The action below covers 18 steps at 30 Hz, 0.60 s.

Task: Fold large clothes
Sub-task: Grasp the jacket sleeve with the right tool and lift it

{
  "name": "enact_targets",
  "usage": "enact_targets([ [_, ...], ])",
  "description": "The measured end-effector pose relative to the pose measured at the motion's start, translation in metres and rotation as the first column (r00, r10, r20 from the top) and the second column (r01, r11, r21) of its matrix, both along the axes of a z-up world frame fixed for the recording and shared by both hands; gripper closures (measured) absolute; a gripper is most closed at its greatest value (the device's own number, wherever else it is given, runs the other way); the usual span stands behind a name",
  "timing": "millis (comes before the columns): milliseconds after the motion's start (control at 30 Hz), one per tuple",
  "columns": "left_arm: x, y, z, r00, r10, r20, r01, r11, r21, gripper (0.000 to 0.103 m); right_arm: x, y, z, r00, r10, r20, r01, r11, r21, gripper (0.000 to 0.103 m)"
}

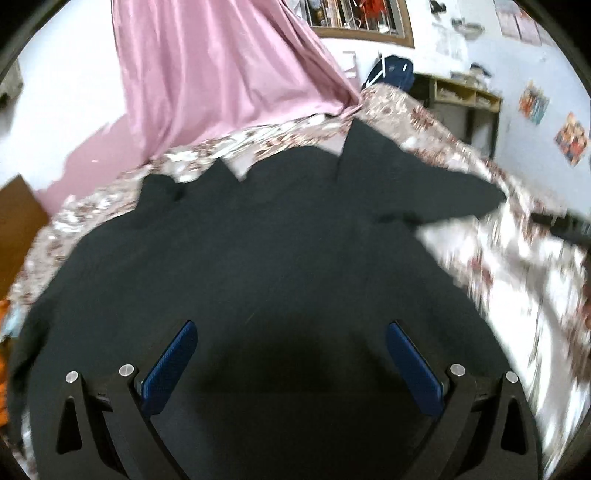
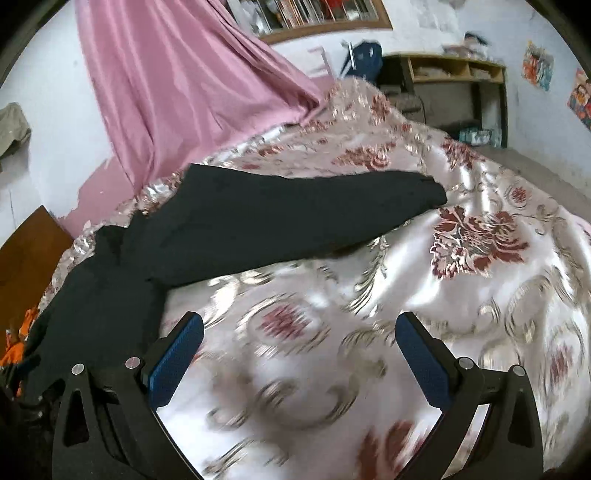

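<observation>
Where it lies flat, black garment [image 1: 258, 240] covers floral bedspread [image 2: 369, 332].

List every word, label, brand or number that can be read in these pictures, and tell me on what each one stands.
No text can be read.
Wall posters: colourful prints, too blurred to read.
Blue bag: white marks only, no readable letters.
Items behind the framed window: too small and blurred.
Black garment and floral bedspread: no label or print visible.

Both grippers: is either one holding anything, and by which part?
Nothing is held. The left gripper hangs open over the black garment; the right gripper hangs open over the floral satin bedspread.
</observation>
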<state>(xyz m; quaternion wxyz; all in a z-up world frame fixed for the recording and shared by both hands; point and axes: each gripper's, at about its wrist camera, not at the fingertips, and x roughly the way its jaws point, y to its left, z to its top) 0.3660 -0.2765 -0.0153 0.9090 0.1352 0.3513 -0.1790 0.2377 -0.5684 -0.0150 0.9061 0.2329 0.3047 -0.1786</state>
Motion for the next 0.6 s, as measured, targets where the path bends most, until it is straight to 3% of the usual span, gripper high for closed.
enact_targets([
  [67, 0.026, -0.015, -0.001, 1.000, 0.002, -0.009, -0.002, 0.998, -0.057, 0.000, 0.015, -0.024, -0.007, 1.000, 0.005, 0.000, -0.005, 0.999, 0.041, 0.001],
  [233, 0.074, -0.044, -0.010, 1.000, 0.029, -0.001, -0.029, 0.993, -0.111, 0.000, 0.059, -0.082, -0.030, 0.995, -0.095, -0.037, 0.098, 0.991, 0.087, 0.001],
  [433, 0.121, -0.066, -0.031, 0.995, 0.055, -0.086, -0.067, 0.987, -0.146, 0.000, 0.079, -0.144, -0.056, 0.960, -0.281, -0.003, 0.269, 0.915, 0.302, 0.002],
  [500, 0.129, -0.071, -0.040, 0.992, 0.051, -0.118, -0.068, 0.987, -0.142, 0.000, 0.085, -0.158, -0.067, 0.945, -0.326, 0.006, 0.300, 0.876, 0.376, 0.014],
  [567, 0.131, -0.072, -0.049, 0.990, 0.047, -0.136, -0.067, 0.986, -0.151, 0.000, 0.088, -0.162, -0.073, 0.929, -0.370, 0.009, 0.335, 0.850, 0.407, 0.036],
  [600, 0.131, -0.072, -0.051, 0.988, 0.046, -0.145, -0.069, 0.985, -0.158, 0.000, 0.089, -0.164, -0.077, 0.922, -0.386, 0.012, 0.345, 0.837, 0.424, 0.036],
])
